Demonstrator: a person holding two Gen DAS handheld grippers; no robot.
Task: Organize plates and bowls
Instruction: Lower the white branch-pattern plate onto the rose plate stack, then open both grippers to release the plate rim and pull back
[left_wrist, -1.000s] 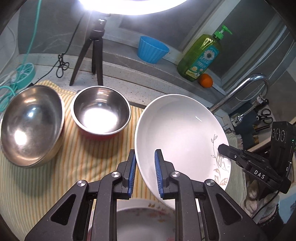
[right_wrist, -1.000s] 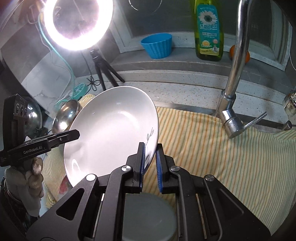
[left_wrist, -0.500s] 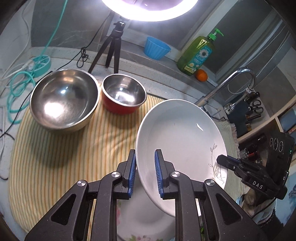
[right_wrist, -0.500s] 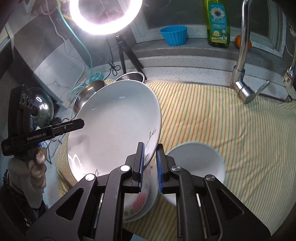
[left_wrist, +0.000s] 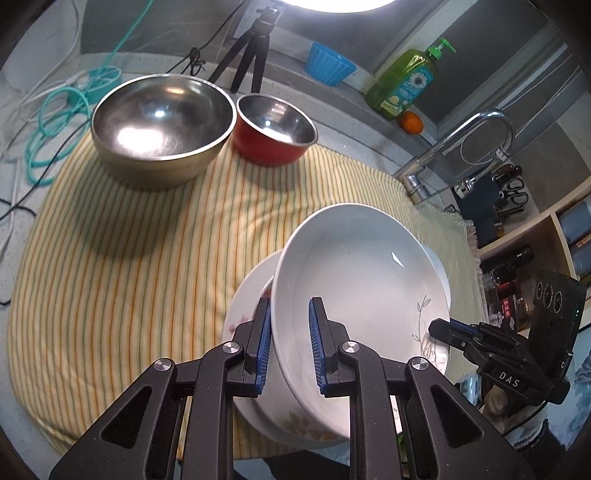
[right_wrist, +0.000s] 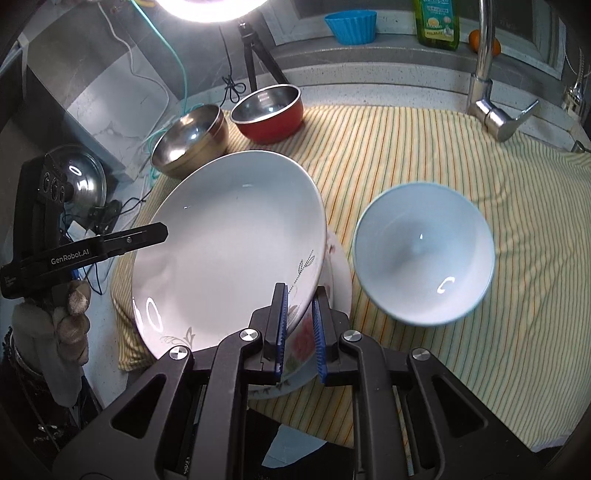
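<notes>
A deep white plate with a grey leaf sprig hangs tilted between both grippers. My left gripper is shut on its left rim. At the opposite rim my right gripper is shut on it too. Just beneath it lies a flowered plate on the striped cloth, largely hidden. A pale blue bowl stands to the right of the plates. A large steel bowl and a red steel-lined bowl stand at the back of the cloth.
The yellow striped cloth covers the counter. Behind it are a ring-light tripod, a blue cup, a green soap bottle, an orange and a tap. Teal cables lie at the left. A gloved hand holds the left gripper.
Both grippers have carried the white plate toward the counter's near edge and lower, down over the flowered plate. The steel bowls now lie farther away, and the pale blue bowl has come fully into view.
</notes>
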